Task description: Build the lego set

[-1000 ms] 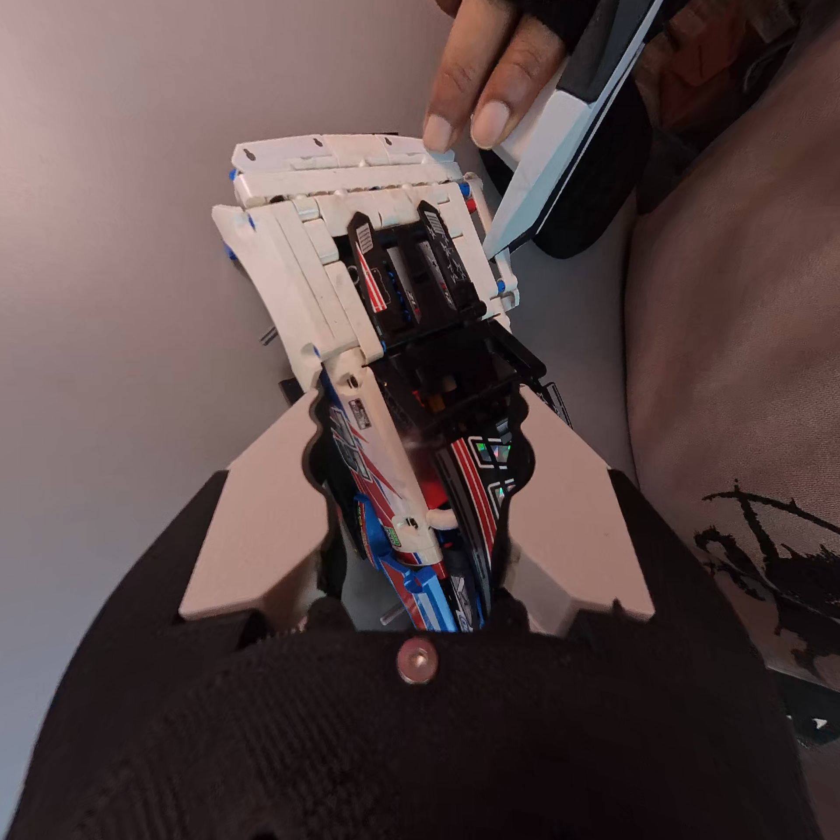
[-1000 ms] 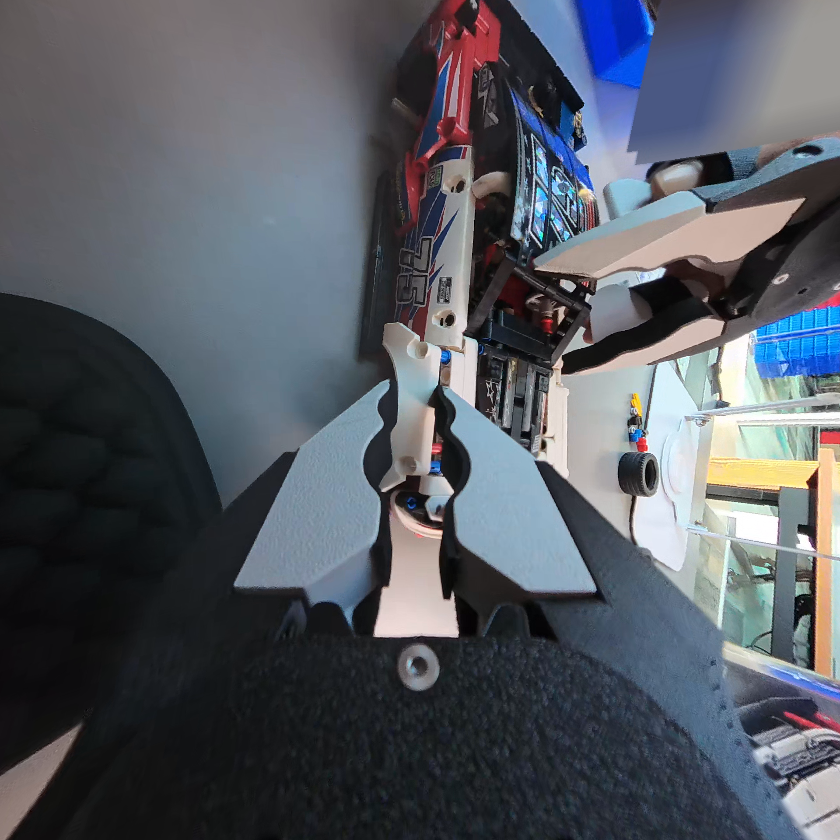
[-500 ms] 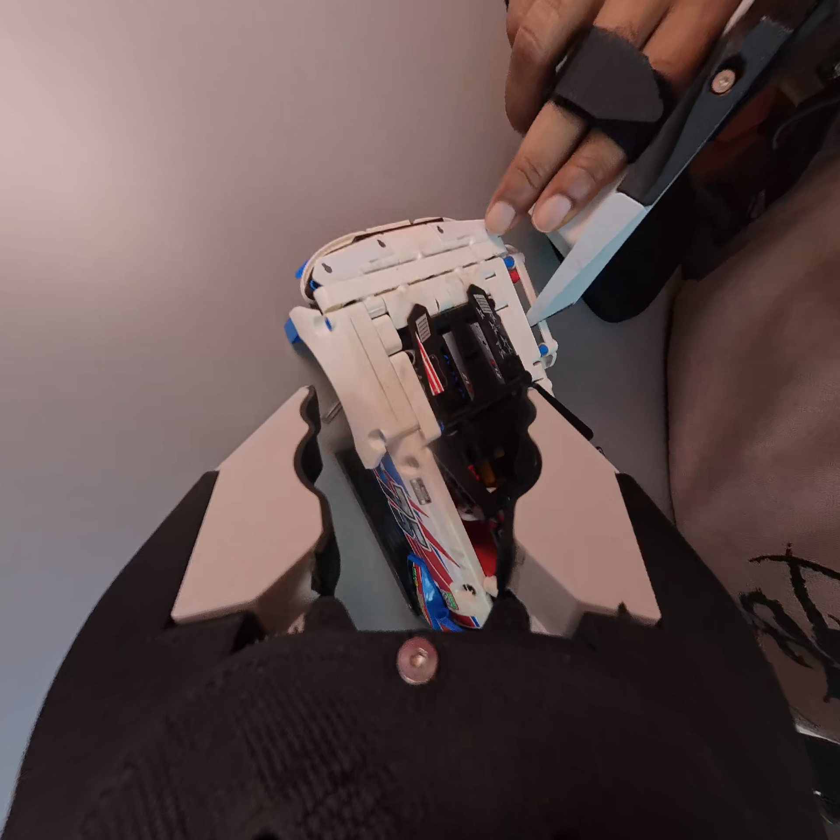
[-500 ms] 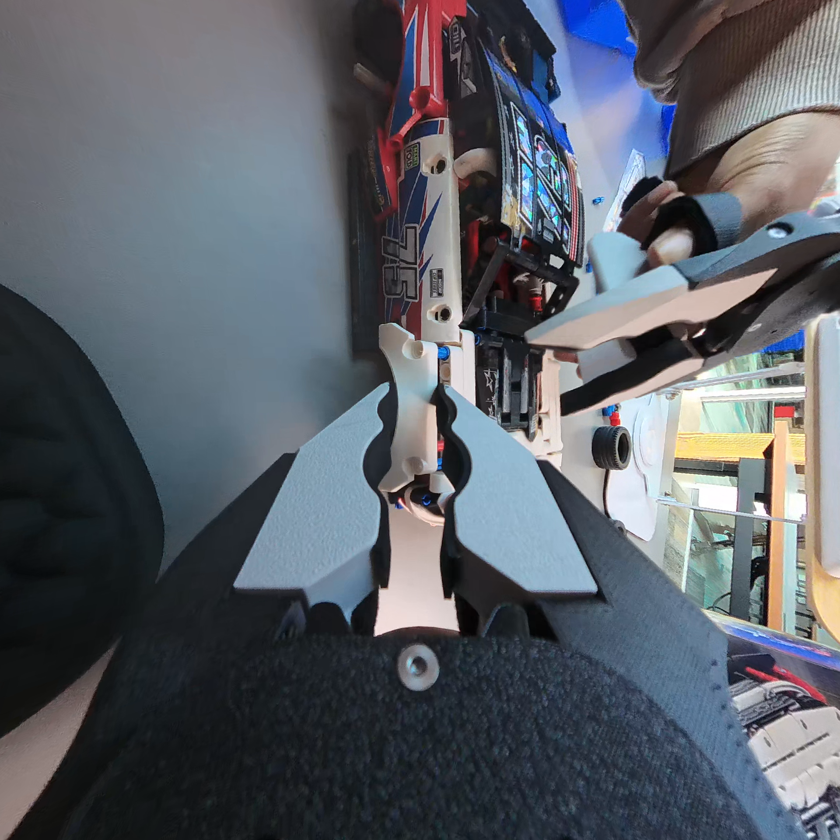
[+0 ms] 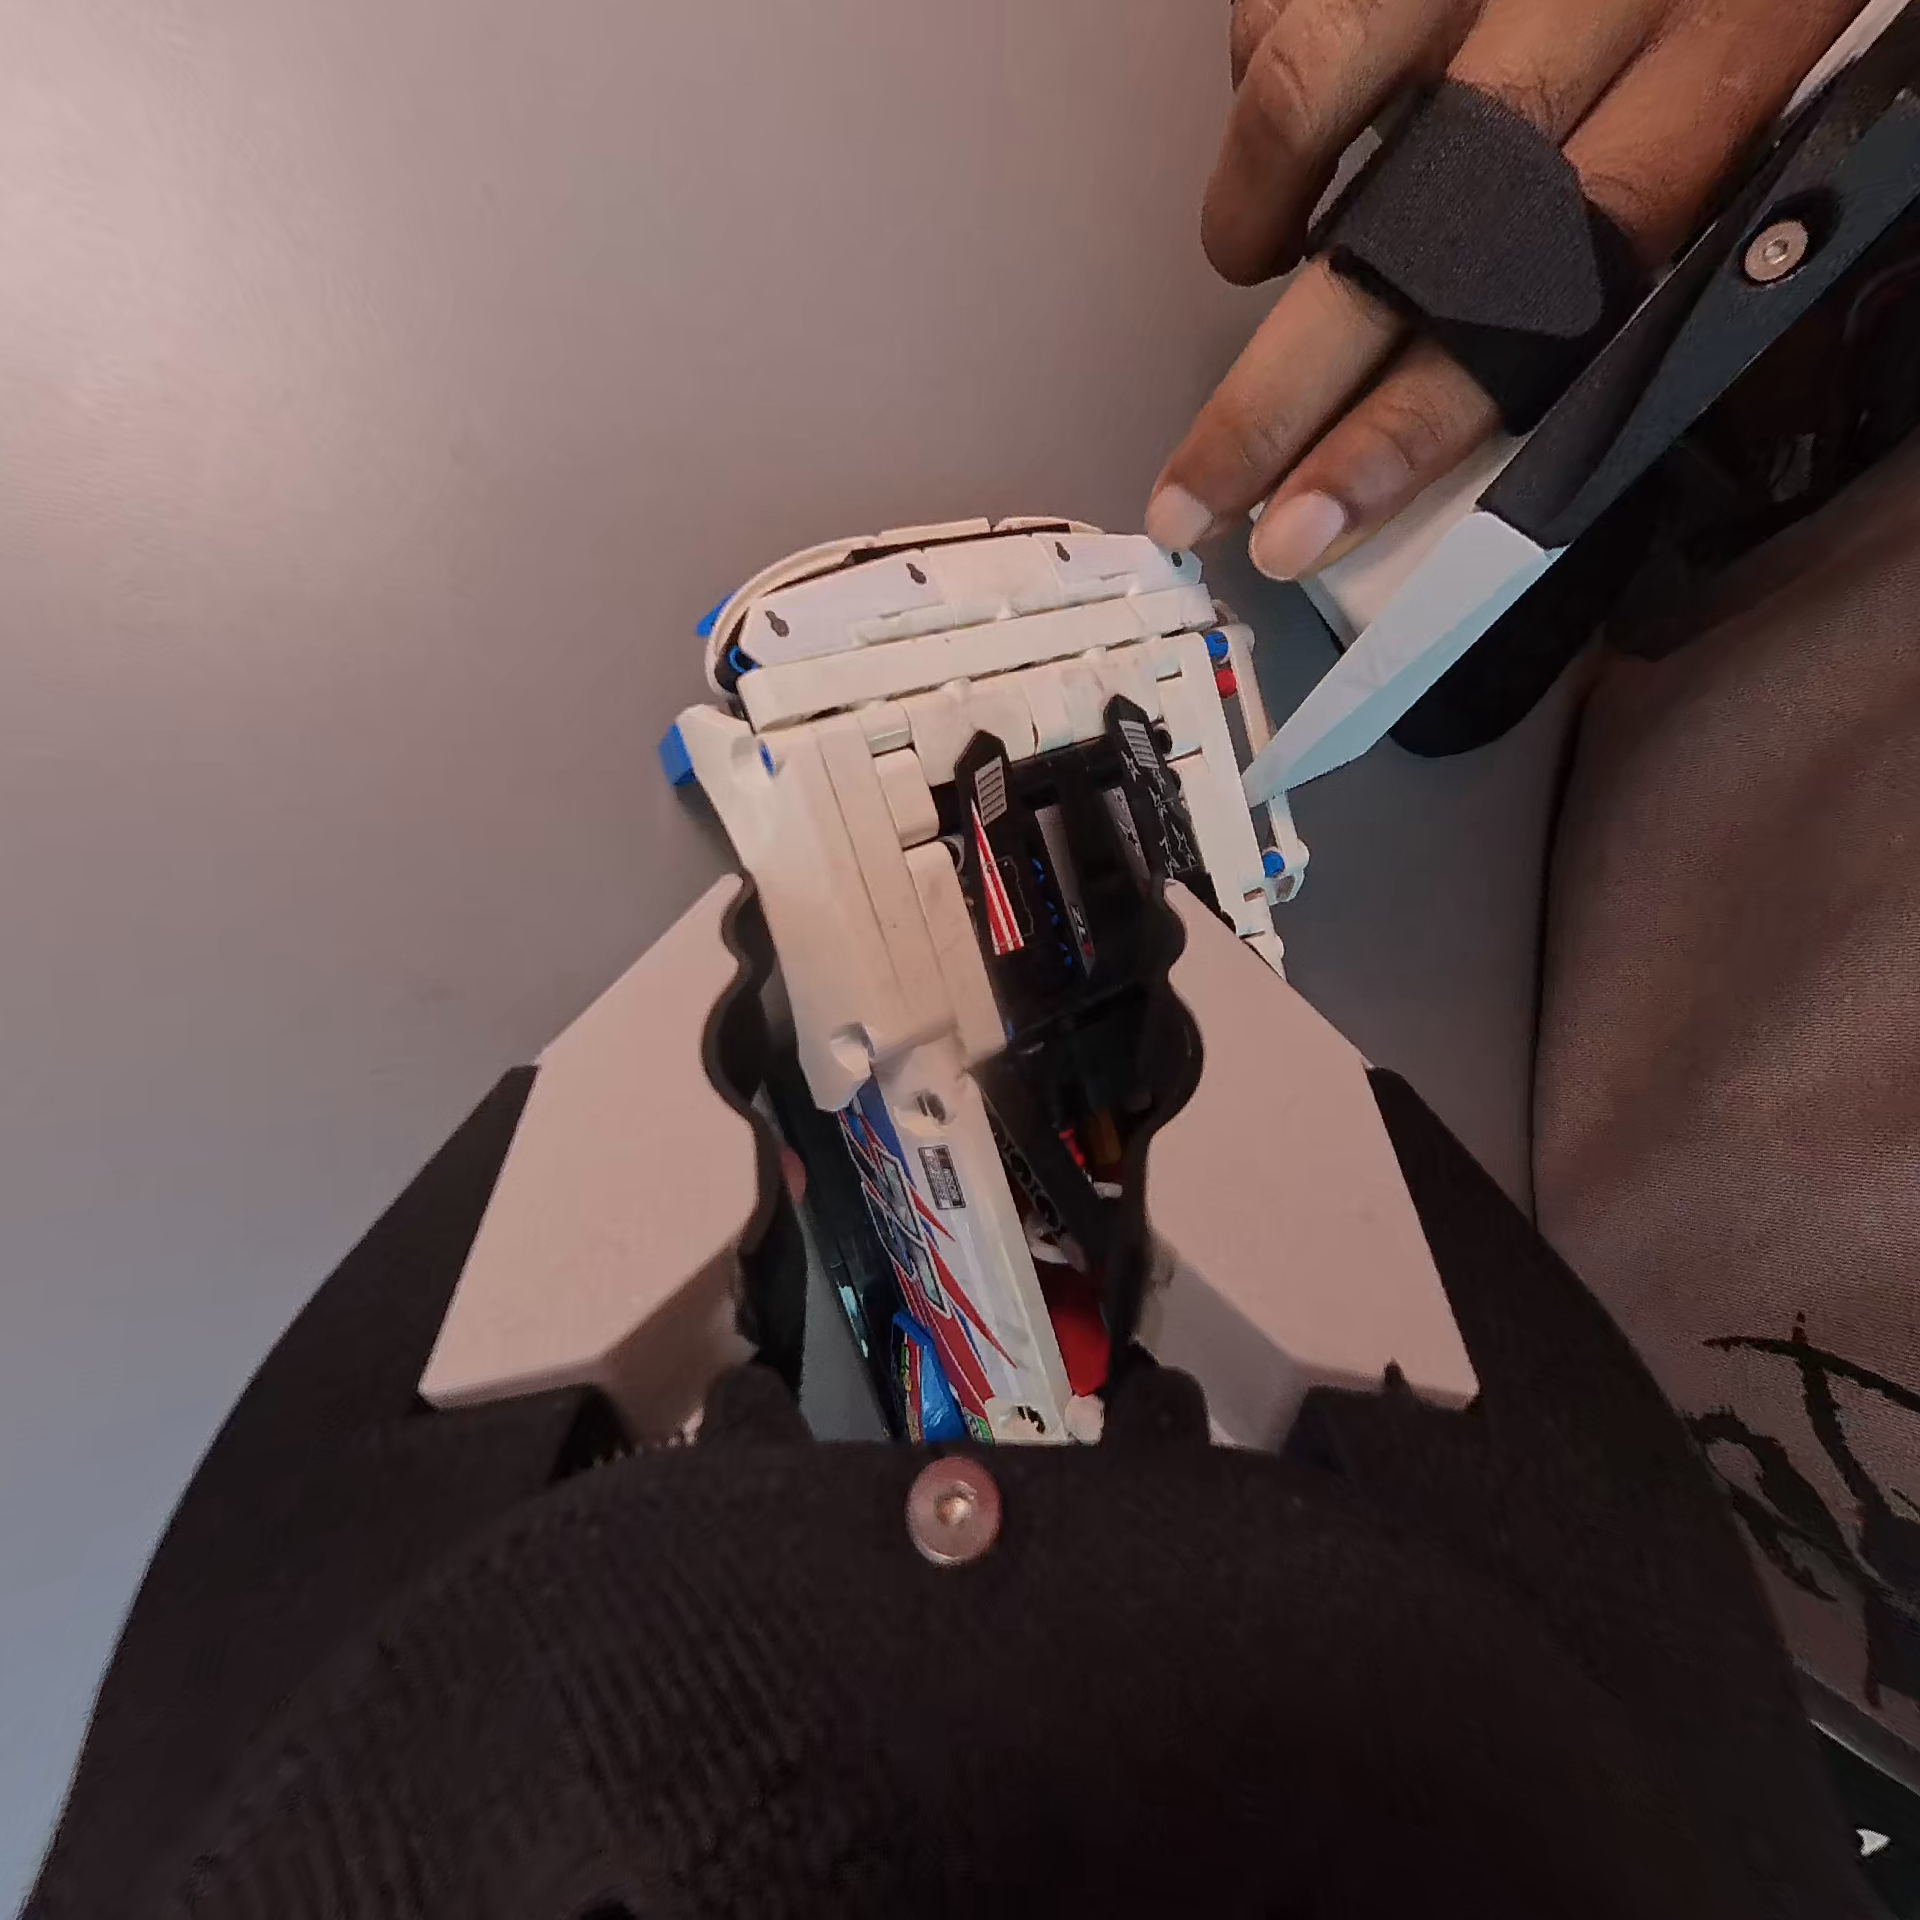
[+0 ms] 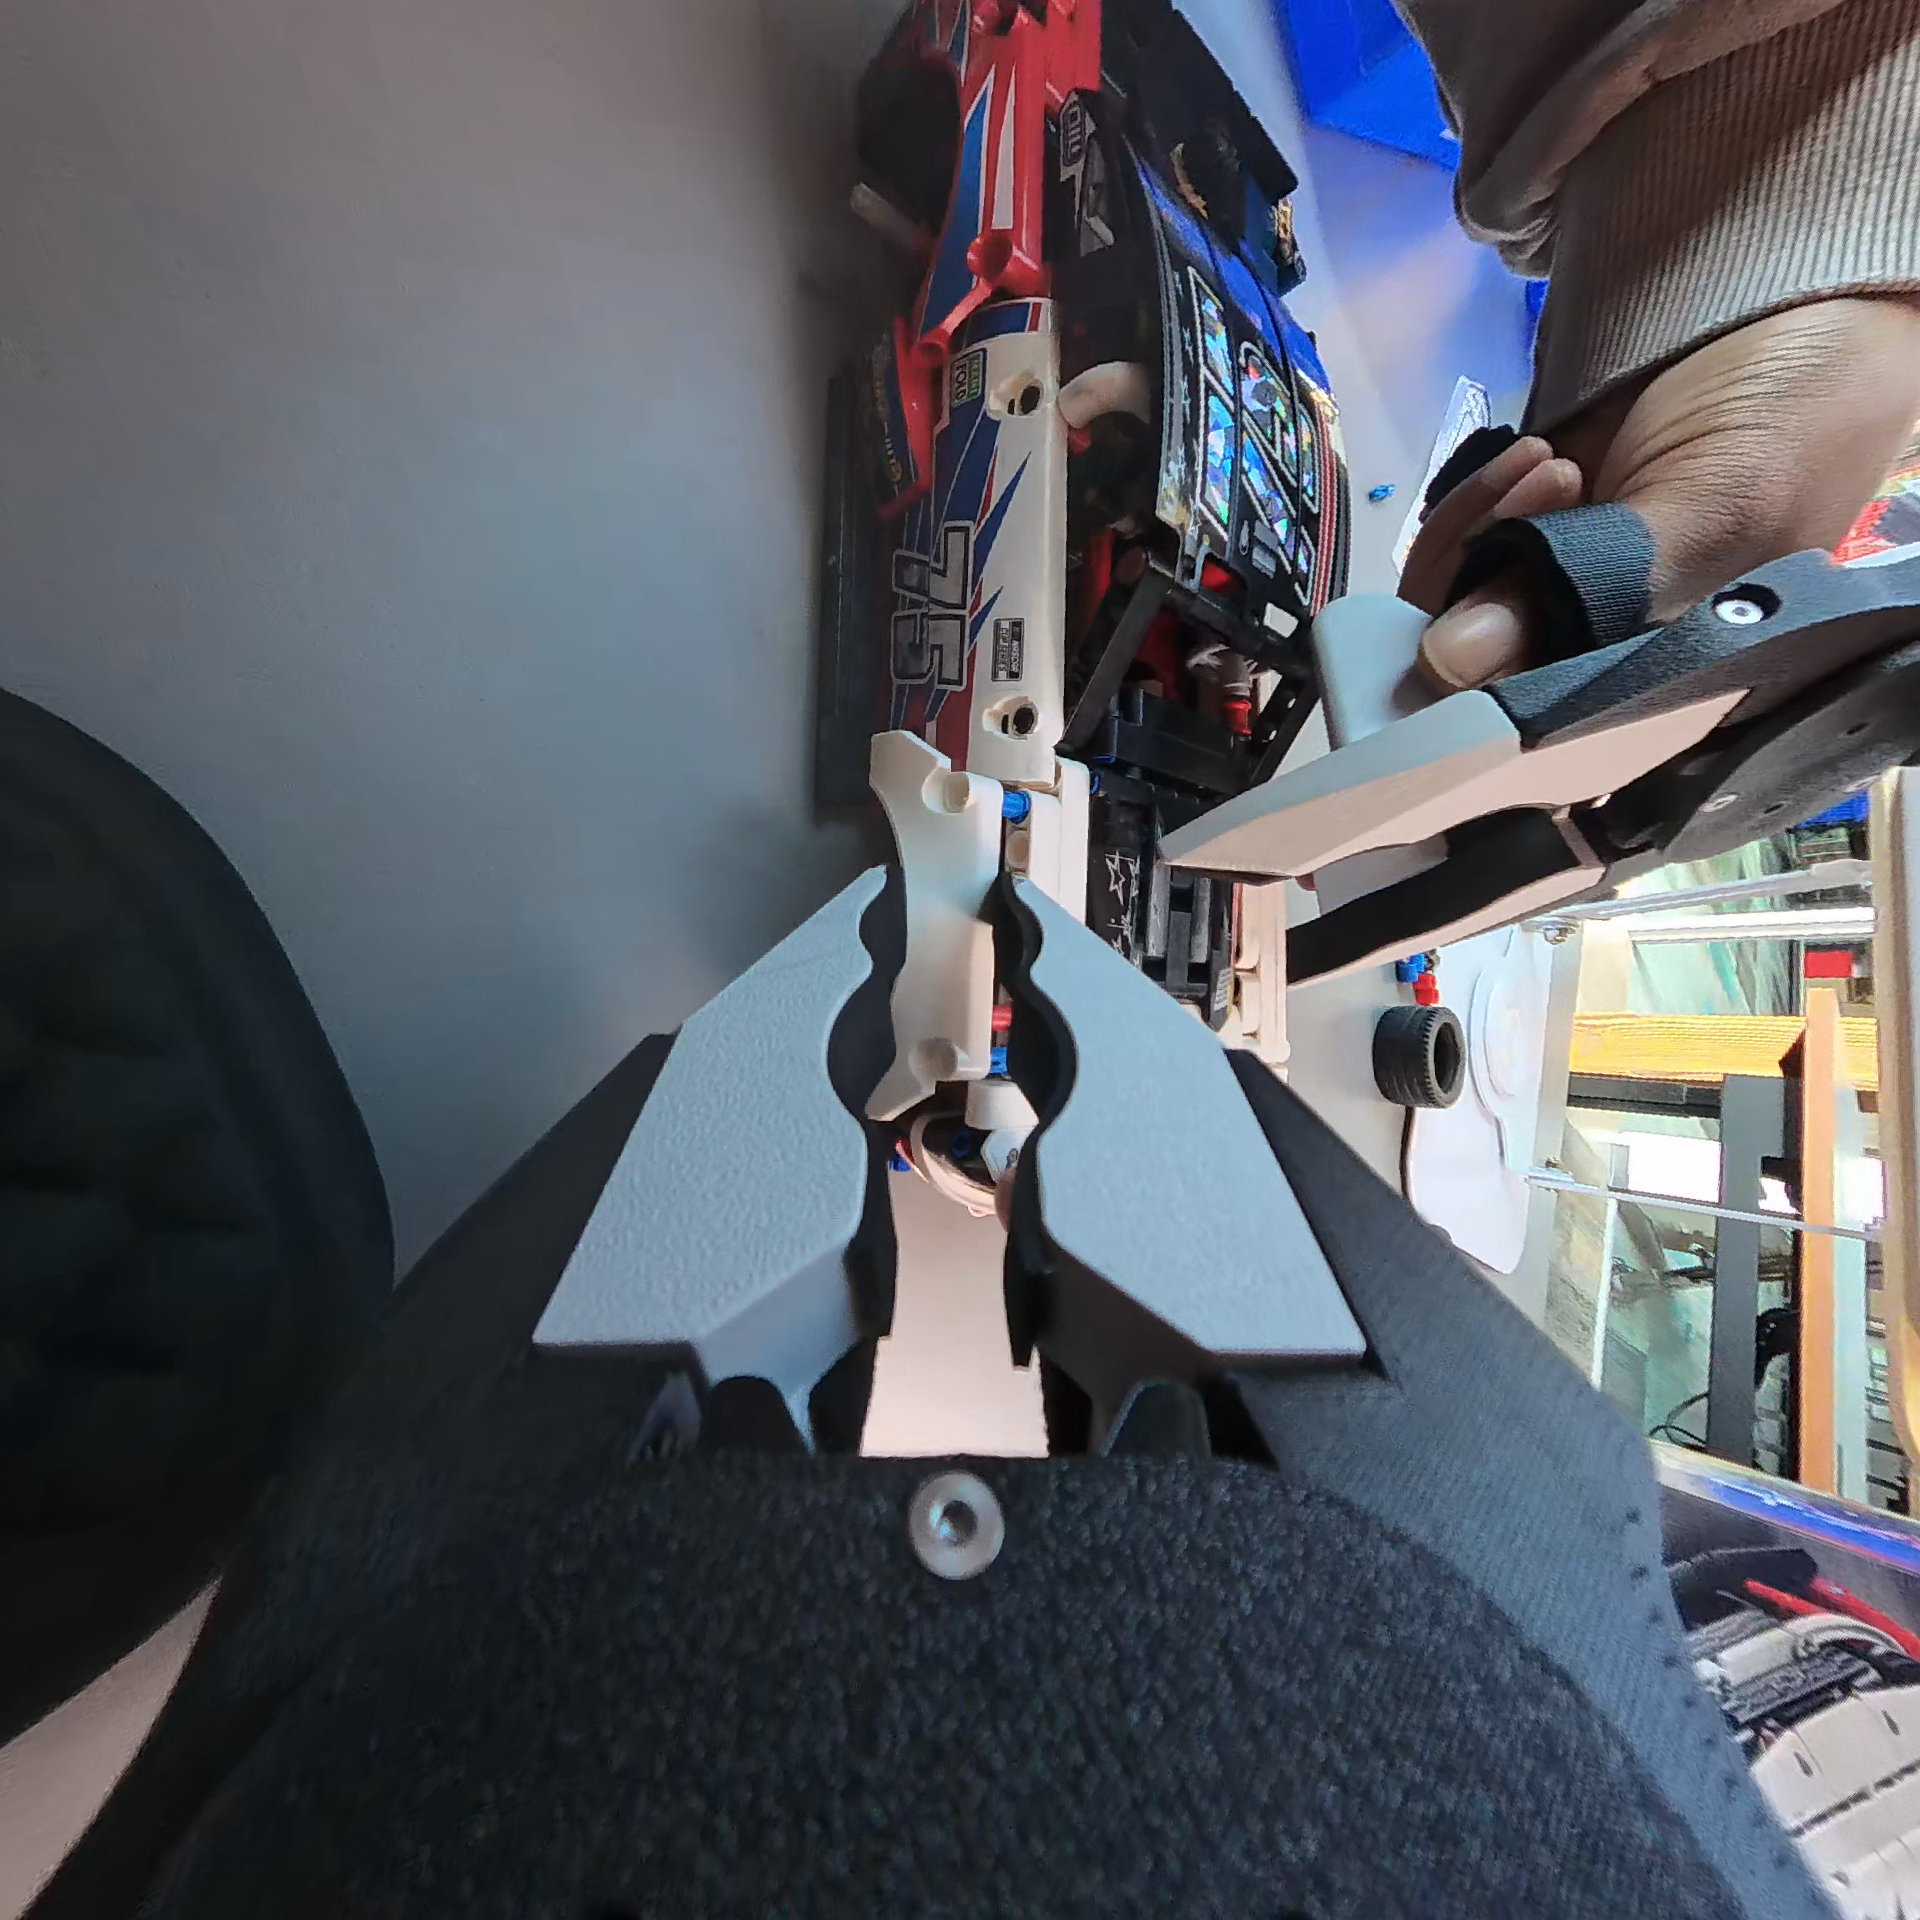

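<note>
1. Grey counter (image 5: 312,520) fills the background of both views; shelving at the right edge of the right wrist view is too distorted to make out.
2. A lego car (image 5: 997,790) lies on its side on the counter, its front half hidden behind the left gripper (image 5: 961,935), whose fingers bracket the body; whether both pads touch it I cannot tell.
3. The right gripper (image 6: 945,904) pinches a white panel (image 6: 935,935) at the car's rear.
4. A loose black tyre (image 6: 1418,1055) sits beyond, beside a pale shape that is hard to identify.
</note>
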The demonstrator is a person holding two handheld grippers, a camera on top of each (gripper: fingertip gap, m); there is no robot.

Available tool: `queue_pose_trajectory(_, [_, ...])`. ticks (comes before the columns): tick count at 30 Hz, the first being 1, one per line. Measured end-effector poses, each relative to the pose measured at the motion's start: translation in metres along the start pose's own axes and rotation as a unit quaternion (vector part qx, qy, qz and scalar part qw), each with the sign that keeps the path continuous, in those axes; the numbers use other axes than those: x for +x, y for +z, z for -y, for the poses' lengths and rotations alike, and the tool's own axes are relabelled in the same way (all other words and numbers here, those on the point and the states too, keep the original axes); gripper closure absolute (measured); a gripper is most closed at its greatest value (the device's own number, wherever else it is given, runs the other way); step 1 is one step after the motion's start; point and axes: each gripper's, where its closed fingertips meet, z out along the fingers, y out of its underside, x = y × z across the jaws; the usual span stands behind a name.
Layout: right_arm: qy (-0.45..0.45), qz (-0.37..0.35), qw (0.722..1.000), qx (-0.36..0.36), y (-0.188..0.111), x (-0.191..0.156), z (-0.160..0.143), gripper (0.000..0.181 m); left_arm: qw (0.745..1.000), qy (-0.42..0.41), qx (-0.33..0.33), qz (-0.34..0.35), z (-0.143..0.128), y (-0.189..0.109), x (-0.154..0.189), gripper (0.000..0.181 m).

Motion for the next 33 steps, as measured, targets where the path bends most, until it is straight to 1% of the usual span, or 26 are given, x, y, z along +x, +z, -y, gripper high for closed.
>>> queue_pose_trajectory(3, [0.006,0.004,1.000,-0.009,0.0002,-0.0003,-0.0004,0.166,1.000,-0.004,0.003,0.004,0.0001,0.0006,0.0004,0.109])
queue_pose_trajectory(6, [0.010,-0.007,1.000,-0.011,0.0005,-0.0007,-0.0006,0.166,1.000,-0.006,0.006,0.004,-0.0002,0.0006,0.0006,0.109])
queue_pose_trajectory(8, [0.013,0.004,1.000,-0.020,-0.0010,-0.0013,0.0009,0.166,1.000,-0.005,0.006,0.003,0.0000,0.0011,0.0011,0.109])
queue_pose_trajectory(11, [0.024,0.041,0.999,-0.024,-0.0028,-0.0035,0.0065,0.167,1.000,0.003,0.002,0.005,0.0000,0.0036,0.0047,0.108])
queue_pose_trajectory(15, [0.039,0.042,0.998,-0.016,-0.0009,-0.0043,0.0061,0.167,1.000,0.000,0.006,0.010,0.0003,0.0042,0.0046,0.108])
queue_pose_trajectory(17, [0.041,0.038,0.998,-0.018,0.0011,-0.0042,0.0073,0.167,1.000,-0.002,0.009,0.012,0.0003,0.0042,0.0042,0.109])
queue_pose_trajectory(19, [0.037,0.032,0.998,-0.036,0.0013,-0.0038,0.0073,0.167,1.000,-0.005,0.012,0.015,0.0004,0.0043,0.0041,0.108])
queue_pose_trajectory(21, [0.075,0.008,0.997,-0.032,0.0032,-0.0036,0.0069,0.167,1.000,-0.009,0.016,0.018,0.0005,0.0042,0.0036,0.108])
queue_pose_trajectory(22, [0.080,-0.005,0.996,-0.034,0.0032,-0.0036,0.0061,0.166,1.000,-0.011,0.020,0.020,0.0005,0.0040,0.0034,0.109])
queue_pose_trajectory(25, [0.055,-0.022,0.996,-0.067,0.0016,-0.0024,0.0075,0.167,0.999,-0.016,0.028,0.018,0.0009,0.0042,0.0042,0.109])
queue_pose_trajectory(27, [0.091,-0.027,0.994,-0.059,0.0030,-0.0035,0.0068,0.167,0.999,-0.014,0.027,0.022,0.0009,0.0048,0.0045,0.109])
queue_pose_trajectory(31, [0.073,-0.037,0.994,-0.067,0.0025,-0.0038,0.0078,0.167,0.999,-0.016,0.033,0.021,0.0020,0.0049,0.0050,0.109])
queue_pose_trajectory(33, [0.057,-0.054,0.994,-0.070,0.0024,-0.0036,0.0078,0.166,0.999,-0.016,0.039,0.017,0.0029,0.0041,0.0049,0.109])
